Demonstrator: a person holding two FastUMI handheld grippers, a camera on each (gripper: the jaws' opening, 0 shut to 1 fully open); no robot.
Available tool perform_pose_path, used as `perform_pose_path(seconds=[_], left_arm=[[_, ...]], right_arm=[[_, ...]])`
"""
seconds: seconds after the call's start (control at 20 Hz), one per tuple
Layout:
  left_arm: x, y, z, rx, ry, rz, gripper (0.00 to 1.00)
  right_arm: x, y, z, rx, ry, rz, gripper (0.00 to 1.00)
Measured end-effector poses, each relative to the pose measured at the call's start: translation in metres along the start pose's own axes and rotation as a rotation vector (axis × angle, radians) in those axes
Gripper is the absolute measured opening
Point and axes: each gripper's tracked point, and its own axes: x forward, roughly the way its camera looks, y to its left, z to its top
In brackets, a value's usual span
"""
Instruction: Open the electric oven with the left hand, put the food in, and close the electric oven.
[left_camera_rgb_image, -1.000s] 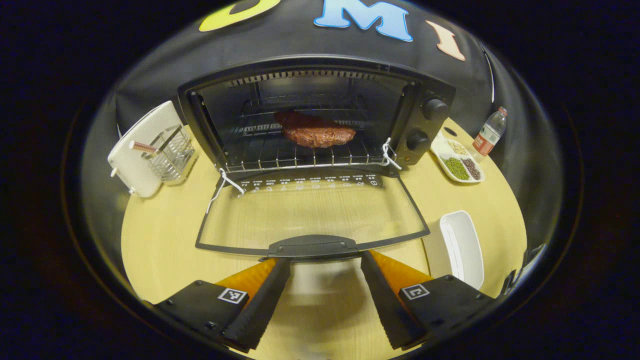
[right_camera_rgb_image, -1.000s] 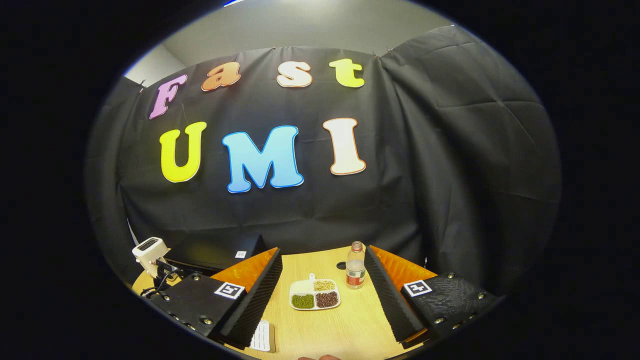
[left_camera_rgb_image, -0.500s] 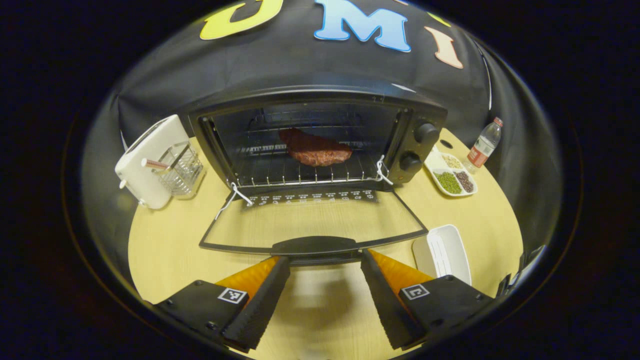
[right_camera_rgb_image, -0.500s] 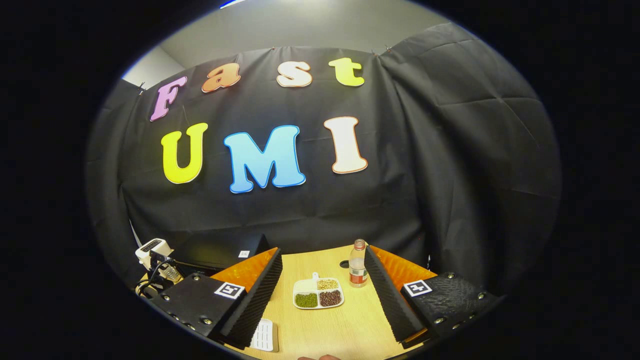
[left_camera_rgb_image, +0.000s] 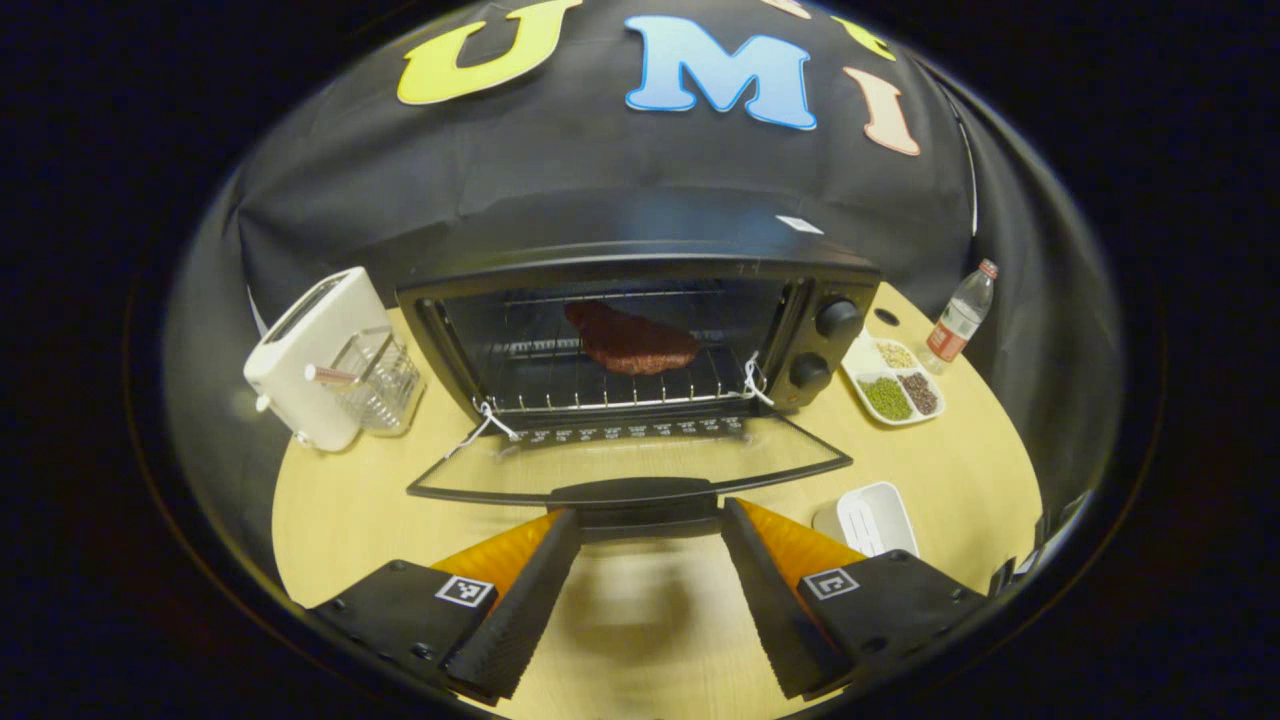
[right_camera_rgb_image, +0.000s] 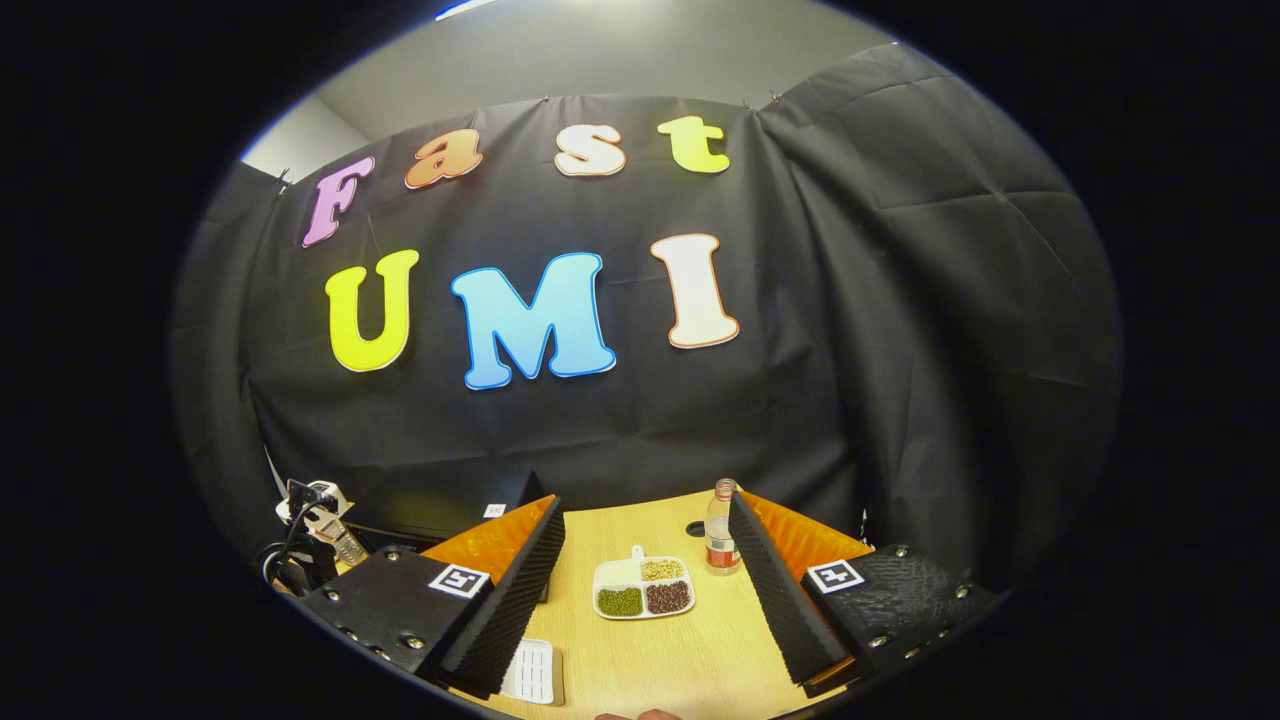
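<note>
The food (left_camera_rgb_image: 631, 343) is sitting on the rack inside the electric oven (left_camera_rgb_image: 640, 330), whose door (left_camera_rgb_image: 628, 465) is hanging open toward the left gripper (left_camera_rgb_image: 640, 590). Its fingers are spread wide just beneath the door handle (left_camera_rgb_image: 628, 491), probably to lift it shut. The right gripper (right_camera_rgb_image: 645, 590) is idling open-fingered above the counter (right_camera_rgb_image: 650, 650), near a bean dish (right_camera_rgb_image: 643, 590) and a bottle (right_camera_rgb_image: 718, 530); nothing is blocking the door.
</note>
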Motion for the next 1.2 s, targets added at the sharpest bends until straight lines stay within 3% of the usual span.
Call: perform_pose_path(seconds=[0.15, 0.2, 0.7, 0.9, 0.95, 1.05, 1.1, 1.2], left_arm=[[-0.003, 0.001, 0.012, 0.006, -0.025, 0.003, 1.00], [-0.003, 0.001, 0.016, 0.012, -0.033, 0.004, 0.96], [-0.002, 0.006, 0.073, 0.096, -0.135, 0.026, 0.97], [0.002, 0.009, 0.088, 0.086, -0.159, 0.030, 0.96], [0.001, 0.013, 0.094, 0.095, -0.177, 0.042, 1.00], [-0.004, 0.013, 0.105, 0.100, -0.215, 0.047, 0.97], [-0.009, 0.014, 0.110, 0.102, -0.229, 0.048, 1.00], [-0.020, 0.014, 0.122, 0.091, -0.267, 0.049, 0.96]], right_arm=[[0.001, 0.001, 0.000, 0.006, -0.002, 0.001, 0.99], [0.000, -0.004, 0.001, 0.007, -0.002, 0.001, 0.99], [0.004, -0.007, 0.006, 0.001, -0.011, -0.012, 0.99], [0.006, -0.009, 0.007, -0.001, -0.012, -0.023, 0.99], [0.007, -0.008, 0.007, -0.003, -0.010, -0.023, 0.99], [0.008, -0.006, 0.006, -0.007, -0.010, -0.021, 0.99], [0.009, -0.005, 0.007, -0.009, -0.009, -0.019, 0.99], [0.011, 0.001, 0.006, -0.010, -0.007, -0.008, 0.99]])
